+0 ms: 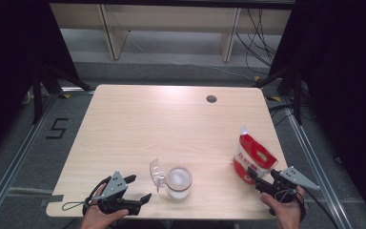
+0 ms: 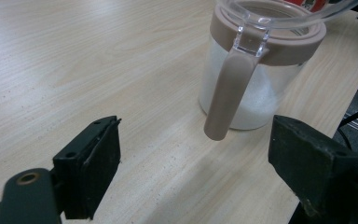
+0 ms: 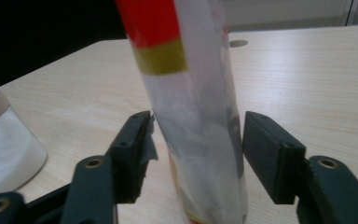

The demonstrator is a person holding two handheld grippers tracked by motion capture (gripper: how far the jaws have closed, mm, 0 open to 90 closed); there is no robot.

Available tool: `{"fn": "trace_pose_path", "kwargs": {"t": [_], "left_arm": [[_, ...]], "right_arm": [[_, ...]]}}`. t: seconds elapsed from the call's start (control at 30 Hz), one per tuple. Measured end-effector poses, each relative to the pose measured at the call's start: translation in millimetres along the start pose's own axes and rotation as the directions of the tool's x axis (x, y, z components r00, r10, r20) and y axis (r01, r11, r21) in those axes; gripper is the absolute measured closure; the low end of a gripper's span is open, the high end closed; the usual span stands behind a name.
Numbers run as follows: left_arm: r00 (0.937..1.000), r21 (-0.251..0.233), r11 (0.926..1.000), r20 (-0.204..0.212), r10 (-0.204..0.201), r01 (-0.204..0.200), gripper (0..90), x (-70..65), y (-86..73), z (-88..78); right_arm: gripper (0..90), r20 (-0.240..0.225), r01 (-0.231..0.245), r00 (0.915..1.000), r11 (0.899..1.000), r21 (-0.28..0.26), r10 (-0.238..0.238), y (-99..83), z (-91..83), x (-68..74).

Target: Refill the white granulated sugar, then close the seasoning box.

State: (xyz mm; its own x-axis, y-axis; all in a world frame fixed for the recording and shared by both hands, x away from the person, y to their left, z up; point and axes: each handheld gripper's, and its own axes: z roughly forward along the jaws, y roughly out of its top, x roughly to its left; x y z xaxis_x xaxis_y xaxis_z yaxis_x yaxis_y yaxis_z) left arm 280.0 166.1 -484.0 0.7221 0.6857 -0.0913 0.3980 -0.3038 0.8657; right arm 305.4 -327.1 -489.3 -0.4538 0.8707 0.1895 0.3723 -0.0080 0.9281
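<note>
A clear jar [image 1: 178, 181] holding white powder, with a tan rim and its clear lid [image 1: 157, 174] flipped open, stands near the table's front edge. My left gripper [image 1: 140, 187] rests open just left of it. In the left gripper view the jar [image 2: 251, 93] and its tan handle [image 2: 226, 93] sit ahead of the spread jaws of that gripper [image 2: 196, 158], untouched. A red and white bag [image 1: 253, 155] stands upright at the front right. My right gripper [image 1: 255, 177] is at its base. In the right gripper view the bag [image 3: 191, 93] stands between the jaws of this gripper [image 3: 196, 140], which are parted and not squeezing it.
The light wooden table [image 1: 162, 119] has a small round grommet [image 1: 211, 98] near its far edge. The bag stands close to the table's right edge. Part of the jar [image 3: 4, 140] appears at the left in the right gripper view. Dark curtains flank the table.
</note>
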Motion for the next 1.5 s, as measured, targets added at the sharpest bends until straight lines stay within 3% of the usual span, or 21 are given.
{"fn": "trace_pose_path", "kwargs": {"t": [0.13,0.17,0.27,0.3,0.47,0.53,0.57,0.67,0.73,0.77,0.83,0.87,0.9,1.0,1.07,1.1,1.13,1.17,1.33,1.47,1.5], "left_arm": [[1.0,-0.001,1.0,-0.001,-0.006,0.006,16.7,0.3,0.4,-0.5],[1.0,-0.004,1.0,-0.003,-0.009,0.009,16.7,0.0,0.7,-0.4],[1.0,0.008,1.0,-0.007,0.002,-0.002,16.7,-1.3,1.8,-2.0],[0.9999,-0.002,0.9999,0.0,-0.013,0.013,17.0,-2.4,1.5,-1.3],[1.0,0.001,1.0,0.007,-0.006,0.006,18.5,-2.8,1.7,-2.1],[0.9999,0.011,0.9999,0.013,-0.009,0.009,23.5,-2.6,1.7,-2.7],[0.9999,0.014,0.9999,0.013,-0.008,0.007,29.9,-2.6,1.5,-2.9],[0.9998,0.005,0.9999,0.018,-0.009,0.009,36.6,-2.9,1.8,-4.2],[0.9999,-0.004,1.0,0.013,-0.008,0.008,44.9,-3.8,2.2,-7.0],[0.9999,-0.009,1.0,0.014,0.001,-0.001,57.0,-4.1,2.1,-8.5],[0.9997,0.001,0.9997,0.005,0.025,-0.025,66.4,-3.3,2.6,-10.7],[0.9997,-0.012,0.9998,0.013,0.019,-0.019,66.4,-4.0,2.4,-10.7],[0.9994,-0.022,0.9992,-0.005,0.034,-0.034,75.9,-4.3,2.4,-12.9],[0.9989,-0.029,0.9985,-0.004,0.048,-0.048,83.7,-4.0,3.3,-14.6],[0.9985,-0.033,0.998,-0.007,0.054,-0.054,89.2,-4.1,4.1,-16.0],[0.9988,-0.035,0.9982,0.002,0.049,-0.049,89.4,-6.2,4.6,-16.0],[0.9988,-0.035,0.9982,0.002,0.049,-0.049,89.4,-6.2,4.6,-16.0],[0.9991,-0.035,0.9984,0.003,0.043,-0.043,89.4,-8.8,4.9,-15.9],[0.998,-0.033,0.9976,0.015,0.061,-0.061,89.4,-9.9,6.1,-15.9],[0.9982,-0.038,0.9977,0.015,0.057,-0.057,89.4,-13.4,8.5,-17.2],[0.9982,-0.049,0.9972,0.018,0.058,-0.057,89.4,-14.1,9.1,-16.3]], "right_arm": [[35.0,0.016,0.013,0.9998,1.0,-0.01,-0.012,-1.1,-2.3,1.1],[34.5,0.018,-0.028,0.9995,1.0,0.006,0.028,-1.9,-3.9,4.0],[33.7,0.054,-0.02,0.9983,1.0,0.012,0.02,-2.1,-11.0,3.8],[33.3,0.042,-0.04,0.9984,0.999,0.015,0.04,-2.3,-13.9,4.5],[31.3,0.04,-0.002,0.9992,1.0,0.03,0.001,-3.7,-17.7,6.2],[31.2,0.035,0.018,0.9992,0.999,0.04,-0.019,-4.4,-19.1,7.9],[30.6,0.041,0.003,0.9992,0.999,0.042,-0.004,-5.5,-22.0,10.5],[30.1,0.052,-0.035,0.9981,0.998,0.05,0.032,-6.6,-24.5,13.3],[29.7,0.039,-0.007,0.9992,0.999,0.052,0.005,-7.3,-25.9,11.5],[29.0,0.059,-0.016,0.9982,0.999,0.043,0.013,-8.3,-26.7,14.7],[29.0,0.048,-0.022,0.9987,0.998,0.053,0.019,-7.7,-29.6,17.8],[29.0,0.048,-0.022,0.9987,0.998,0.053,0.019,-7.7,-29.6,17.8],[29.0,0.043,0.003,0.9991,0.999,0.034,-0.005,-8.7,-29.0,17.4],[28.3,0.023,0.012,0.9996,0.999,0.046,-0.013,-9.0,-30.4,16.2],[28.3,0.04,0.007,0.9991,0.999,0.054,-0.009,-9.7,-32.3,18.4],[28.1,0.052,-0.026,0.9984,0.998,0.065,0.022,-9.9,-34.6,22.6],[28.1,0.052,-0.026,0.9984,0.998,0.065,0.022,-9.9,-34.6,22.6],[28.0,0.041,0.015,0.999,0.999,0.049,-0.017,-11.1,-33.2,20.1],[27.9,0.028,0.017,0.9994,0.997,0.071,-0.019,-10.1,-34.0,20.5],[27.9,0.055,0.038,0.9976,0.996,0.075,-0.042,-10.2,-33.6,20.8],[27.9,0.056,-0.002,0.9984,0.997,0.081,-0.002,-10.8,-33.6,23.8]]}}
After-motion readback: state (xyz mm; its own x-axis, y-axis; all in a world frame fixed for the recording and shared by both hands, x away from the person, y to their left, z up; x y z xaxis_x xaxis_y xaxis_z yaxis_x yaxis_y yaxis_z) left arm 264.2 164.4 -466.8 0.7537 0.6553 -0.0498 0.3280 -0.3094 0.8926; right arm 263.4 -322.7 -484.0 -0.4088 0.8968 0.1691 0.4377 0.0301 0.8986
